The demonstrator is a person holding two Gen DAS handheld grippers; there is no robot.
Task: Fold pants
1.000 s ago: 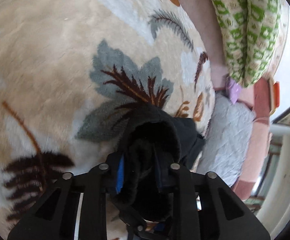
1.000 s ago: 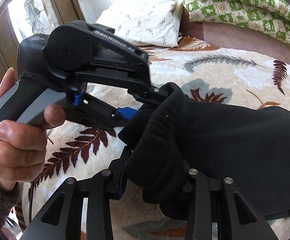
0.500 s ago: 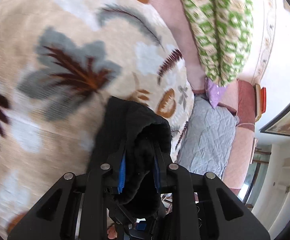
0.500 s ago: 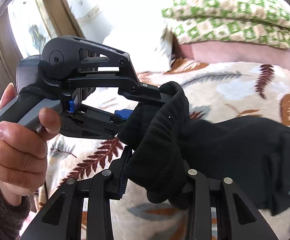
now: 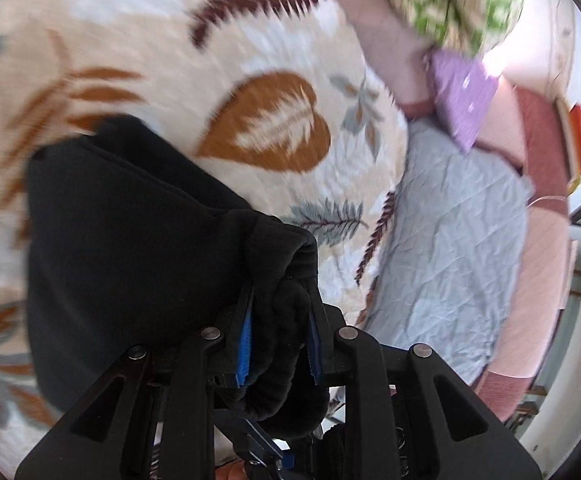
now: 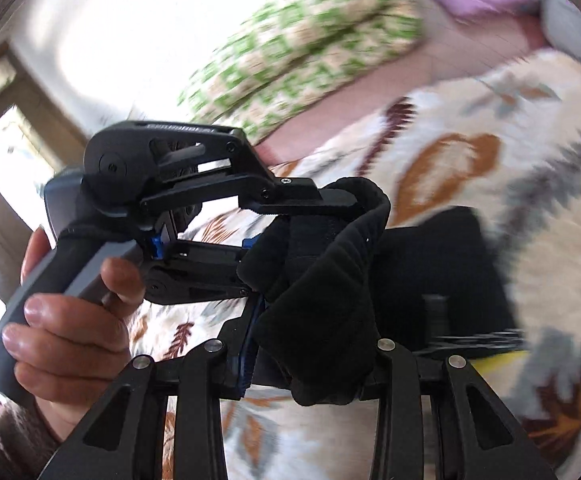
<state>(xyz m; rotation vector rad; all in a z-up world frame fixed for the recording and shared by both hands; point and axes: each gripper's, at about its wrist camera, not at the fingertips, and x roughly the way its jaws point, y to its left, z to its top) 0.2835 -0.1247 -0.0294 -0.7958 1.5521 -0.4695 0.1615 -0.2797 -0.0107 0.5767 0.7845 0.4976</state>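
The black pants [image 5: 130, 240] hang bunched above a leaf-patterned blanket [image 5: 266, 140] that covers the bed, with the loose cloth trailing down and to the left in the left wrist view and spreading onto the blanket on the right side of the right wrist view. To the right of the blanket's edge lies a grey quilted cover [image 5: 462, 248], and beyond it a pink border runs along the bed's far side; a green-and-cream patterned pillow [image 5: 466, 4] and a small purple cloth [image 5: 462, 92] sit near the top, well apart from the pants. The broad stretch of blanket ahead of both tools carries nothing but the pants. The left gripper [image 5: 278, 336] has its fingers drawn close, pinching a thick roll of the pants between its blue pads [image 5: 244, 344]. The right gripper [image 6: 314, 356] likewise clamps a fold of the same cloth between its fingers. In the right wrist view the left hand [image 6: 70, 328] grips the left tool's grey handle, and that tool's fingers bite the hem just beside the right gripper's hold.
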